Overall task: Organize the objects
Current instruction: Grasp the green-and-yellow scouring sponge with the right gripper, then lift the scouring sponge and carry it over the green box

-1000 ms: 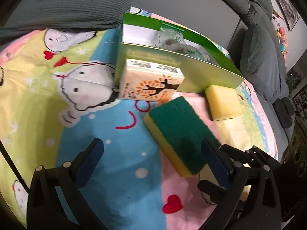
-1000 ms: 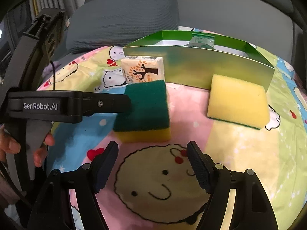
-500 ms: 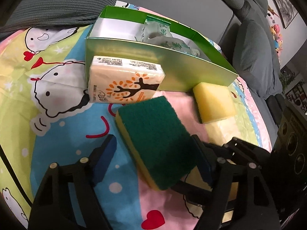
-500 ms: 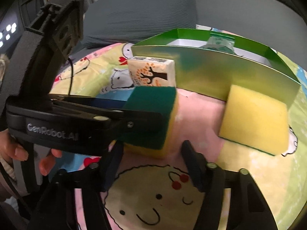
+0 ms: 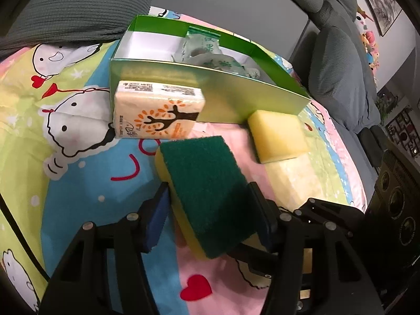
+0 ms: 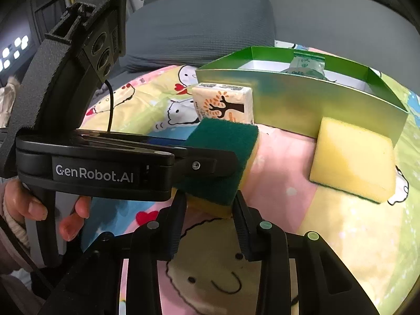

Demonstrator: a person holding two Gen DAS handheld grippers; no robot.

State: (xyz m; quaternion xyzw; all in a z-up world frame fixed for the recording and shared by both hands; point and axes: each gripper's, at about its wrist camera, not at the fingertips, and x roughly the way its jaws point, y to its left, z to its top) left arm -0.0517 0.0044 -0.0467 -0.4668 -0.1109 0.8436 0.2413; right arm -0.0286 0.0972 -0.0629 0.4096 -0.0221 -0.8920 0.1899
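Observation:
My left gripper [image 5: 210, 210] is shut on the green-topped yellow sponge [image 5: 207, 189] and holds it tilted just above the cartoon bedsheet; the sponge also shows in the right wrist view [image 6: 223, 157], with the left gripper [image 6: 207, 166] clamped across it. My right gripper [image 6: 208, 223] is open, its jaws just below and on either side of that sponge's near corner. A plain yellow sponge [image 5: 278, 136] [image 6: 351, 162] leans against the green box [image 5: 210, 97] [image 6: 315, 105]. A tissue pack [image 5: 157, 113] [image 6: 223, 102] with a tree print lies against the box's front left.
The green box holds crumpled green-printed packets [image 5: 207, 52]. A grey pillow [image 6: 199, 23] lies behind the box, and a grey sofa cushion [image 5: 338, 73] is at the right. A hand [image 6: 44, 210] holds the left gripper's handle.
My left gripper moved forward, closed on the green sponge and lifted it off the sheet. My right gripper moved in under the sponge, its jaws narrower than before.

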